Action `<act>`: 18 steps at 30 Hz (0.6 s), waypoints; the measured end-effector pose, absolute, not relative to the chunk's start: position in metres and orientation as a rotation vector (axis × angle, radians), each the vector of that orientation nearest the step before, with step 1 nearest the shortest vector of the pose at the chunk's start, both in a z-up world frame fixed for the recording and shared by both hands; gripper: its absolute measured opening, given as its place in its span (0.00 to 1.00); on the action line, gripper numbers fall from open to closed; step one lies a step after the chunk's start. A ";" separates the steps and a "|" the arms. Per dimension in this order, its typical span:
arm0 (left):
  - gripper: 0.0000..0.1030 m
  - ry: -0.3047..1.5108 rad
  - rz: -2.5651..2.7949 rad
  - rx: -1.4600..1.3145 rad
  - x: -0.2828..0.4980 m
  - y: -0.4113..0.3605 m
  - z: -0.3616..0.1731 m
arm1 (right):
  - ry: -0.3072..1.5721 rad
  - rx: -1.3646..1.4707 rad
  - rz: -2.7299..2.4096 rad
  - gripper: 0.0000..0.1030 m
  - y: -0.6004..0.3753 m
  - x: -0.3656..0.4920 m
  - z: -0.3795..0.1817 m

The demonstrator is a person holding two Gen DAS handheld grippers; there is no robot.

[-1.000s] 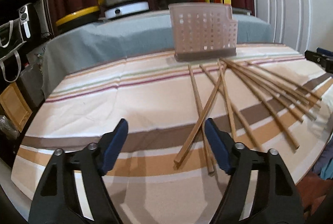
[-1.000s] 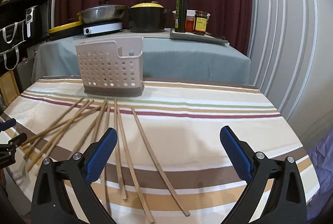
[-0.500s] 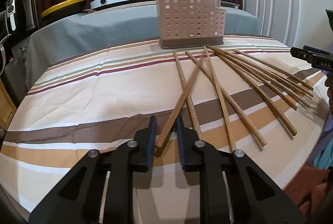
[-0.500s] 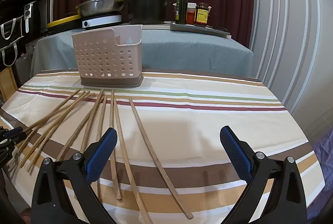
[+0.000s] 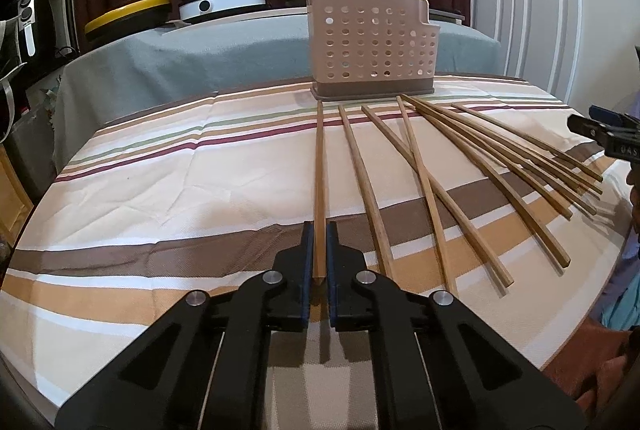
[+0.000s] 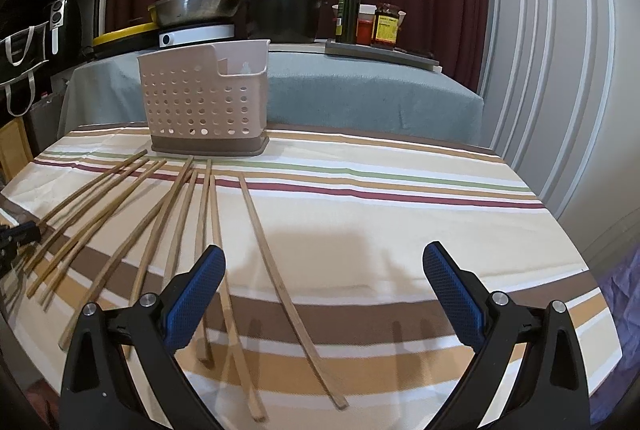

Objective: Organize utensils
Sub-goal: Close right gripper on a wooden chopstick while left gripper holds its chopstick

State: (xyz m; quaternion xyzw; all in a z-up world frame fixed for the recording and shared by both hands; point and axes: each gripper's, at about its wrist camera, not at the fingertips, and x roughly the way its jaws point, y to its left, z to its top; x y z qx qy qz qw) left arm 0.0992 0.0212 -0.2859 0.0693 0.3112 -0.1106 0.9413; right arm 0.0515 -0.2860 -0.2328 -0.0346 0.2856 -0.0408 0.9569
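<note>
Bamboo chopstick, held [image 5: 320, 166]: pinched at its near end between the blue pads of the left gripper [image 5: 316, 262]; its length runs straight away from the camera toward the holder, the far tip ending just short of the holder's base.
Left gripper: fingers [image 5: 306, 258] pressed in on the chopstick from both sides, black arms meeting low in the left wrist view.
Right gripper [image 6: 324, 294]: fingers [image 6: 196, 294] spread wide, nothing between them; it hovers over the near part of the table, with the loose chopsticks passing under and beside its left finger.
Loose chopsticks [image 5: 444, 182]: fanned flat on the cloth to the right of the held one in the left wrist view, far tips gathered near the holder, near ends splayed apart; several cross or touch one another.
Loose chopsticks, right wrist view [image 6: 160, 230]: the same fan seen from the other side; one long chopstick [image 6: 280, 278] lies apart at the right edge of the fan.
Utensil holder [image 5: 370, 46]: pale perforated plastic with a brown base, upright at the far edge of the table; whether anything is inside it cannot be told.
Table [image 6: 400, 214]: covered by a striped cloth of cream, brown, tan, red and green.
Background counter [image 6: 360, 90]: grey cloth carrying a steel pan [image 6: 200, 6], a black pot with yellow lid [image 6: 284, 14], a dark bottle [image 6: 348, 2] and a jar [image 6: 386, 24].
</note>
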 end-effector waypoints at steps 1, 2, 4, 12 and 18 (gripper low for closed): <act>0.06 0.635 -0.225 0.142 0.099 0.021 -0.286 | 0.577 -0.068 -0.083 0.94 -0.288 0.050 -0.233; 0.06 0.634 -0.225 0.141 0.099 0.022 -0.286 | 0.574 -0.064 -0.080 0.93 -0.290 0.049 -0.233; 0.06 0.635 -0.223 0.141 0.099 0.021 -0.286 | 0.567 -0.053 -0.069 0.93 -0.293 0.044 -0.235; 0.06 0.633 -0.216 0.145 0.098 0.021 -0.287 | 0.580 -0.049 0.013 0.54 -0.300 0.034 -0.253; 0.06 0.634 -0.209 0.144 0.097 0.022 -0.287 | 0.584 -0.036 0.061 0.41 -0.302 0.025 -0.267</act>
